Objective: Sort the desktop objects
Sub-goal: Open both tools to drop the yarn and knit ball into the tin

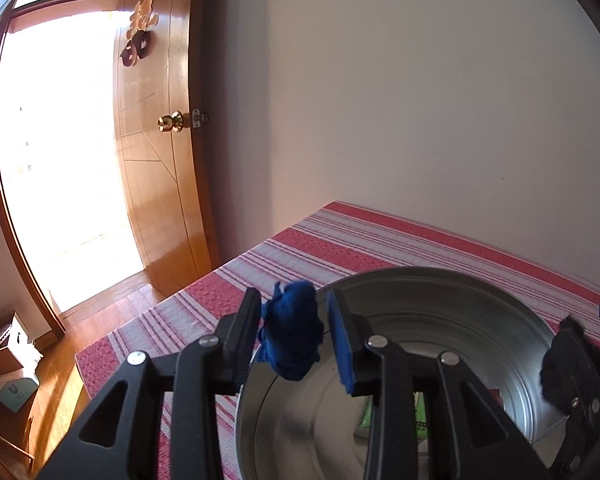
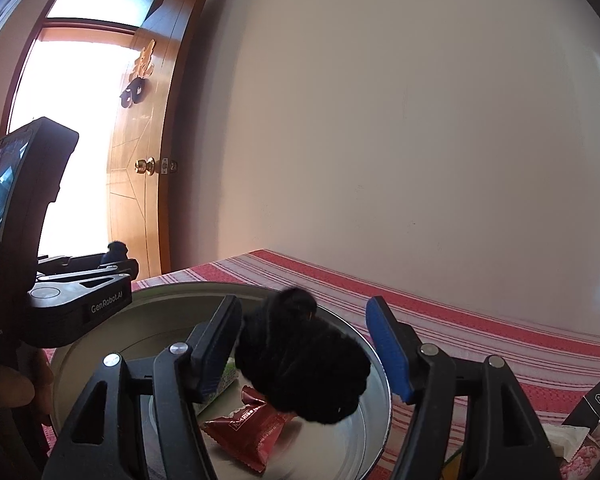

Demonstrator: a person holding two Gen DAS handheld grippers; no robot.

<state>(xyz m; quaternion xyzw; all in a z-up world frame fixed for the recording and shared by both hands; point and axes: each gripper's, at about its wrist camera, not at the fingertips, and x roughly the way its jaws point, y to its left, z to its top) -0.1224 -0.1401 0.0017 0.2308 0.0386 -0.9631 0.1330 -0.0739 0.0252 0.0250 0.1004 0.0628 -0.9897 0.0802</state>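
In the left wrist view a crumpled blue cloth [image 1: 292,332] hangs between the fingers of my left gripper [image 1: 294,308], over the near-left rim of a round metal basin [image 1: 440,280]. The cloth rests against the left finger, and a gap shows at the right blue pad [image 1: 340,344]. In the right wrist view a black fuzzy ball [image 2: 300,364] sits between the fingers of my right gripper [image 2: 302,312], above the basin [image 2: 100,320]. It touches the left finger and stands clear of the right blue pad [image 2: 388,352]. Both grippers stand open.
Inside the basin lie a red snack packet [image 2: 252,428] and a green-white packet [image 2: 226,380]. The basin rests on a red-and-white striped tablecloth [image 1: 340,240] against a plain wall. A dark box [image 2: 596,400] and a pink packet [image 2: 580,456] lie to the right. An open wooden door [image 1: 156,160] stands to the left.
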